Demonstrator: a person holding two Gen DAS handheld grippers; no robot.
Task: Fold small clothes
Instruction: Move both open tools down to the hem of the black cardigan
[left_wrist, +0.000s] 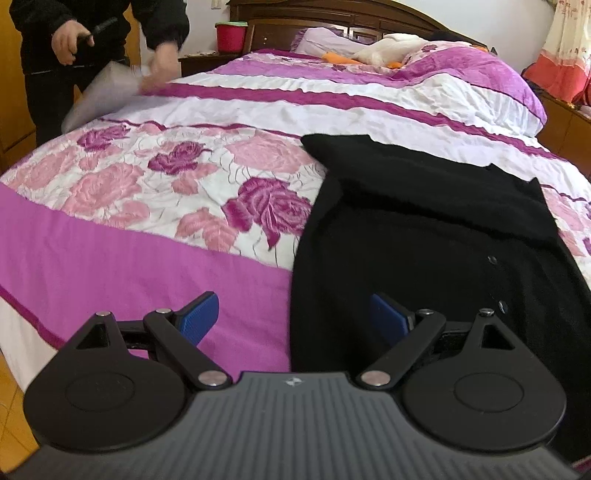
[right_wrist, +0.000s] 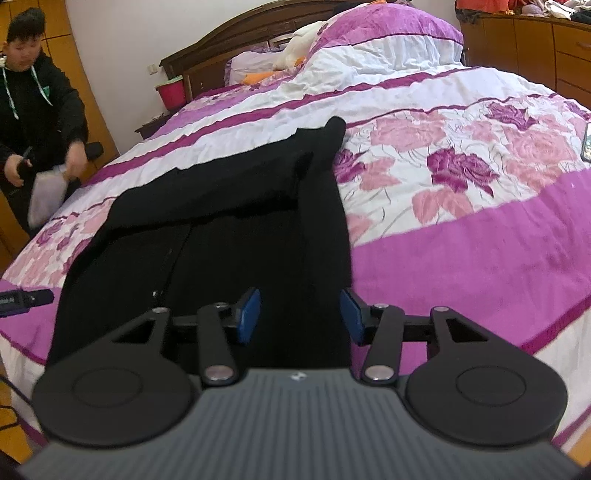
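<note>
A black cardigan (left_wrist: 424, 236) lies spread on the bed (left_wrist: 122, 258), at the foot edge nearest both cameras, its hem hanging over that edge. Small buttons (left_wrist: 491, 259) run down its front. One sleeve is folded across the body, and the other sleeve (right_wrist: 328, 177) runs up along the garment's right side toward the white band of the quilt.

The left tongs (left_wrist: 295, 317) stand wide open above the foot edge, one blue pad over the pink quilt band and the other over the cardigan's left side, gripping nothing. The right tongs (right_wrist: 300, 314) are also open, their blue pads spread either side of the cardigan's right edge; whether a pad touches the cloth is hard to tell.

At the bed's far left corner a bystander (right_wrist: 33, 107) in dark clothes handles a pale bag (right_wrist: 46, 194), blurred.
</note>
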